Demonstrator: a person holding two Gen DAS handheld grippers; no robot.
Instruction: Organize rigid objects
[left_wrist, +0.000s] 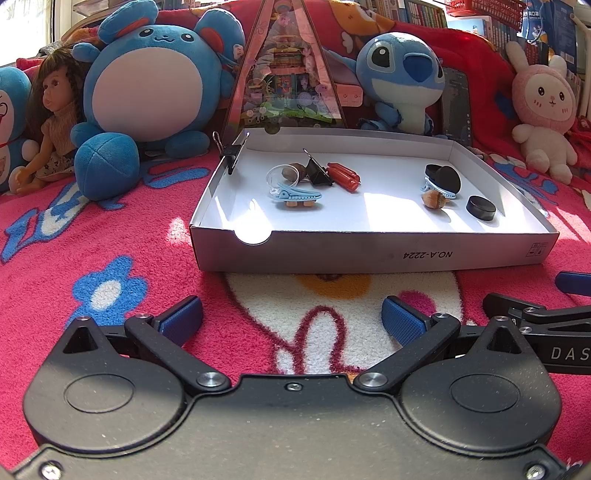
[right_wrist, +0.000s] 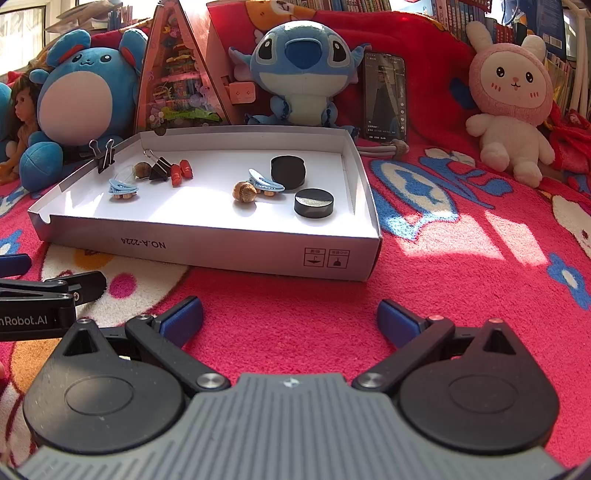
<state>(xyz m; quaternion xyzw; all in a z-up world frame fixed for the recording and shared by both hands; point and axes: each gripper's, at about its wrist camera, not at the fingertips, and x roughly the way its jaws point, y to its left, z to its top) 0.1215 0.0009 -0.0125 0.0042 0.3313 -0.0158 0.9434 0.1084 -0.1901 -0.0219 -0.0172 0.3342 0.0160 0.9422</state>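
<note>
Nearest the camera, the left gripper (left_wrist: 291, 317) and the right gripper (right_wrist: 290, 317) were seen low over the pink blanket (right_wrist: 461, 295), both spread wide with nothing held.

The white box (left_wrist: 369, 254) was found at twelve o'clock from the left gripper and at eleven o'clock from the right one. Inside it, two groups were seen. The black pucks (right_wrist: 314, 202), a blue clip (right_wrist: 266, 183) and an acorn (right_wrist: 243, 192) lay nearer the right gripper. The red screwdriver (left_wrist: 343, 176) lay on the left side, its long way slanted from ten to four o'clock.

A phone (right_wrist: 384, 96) was shown clearly only in the right view. The doll (left_wrist: 51, 122) was shown whole only in the left view.
</note>
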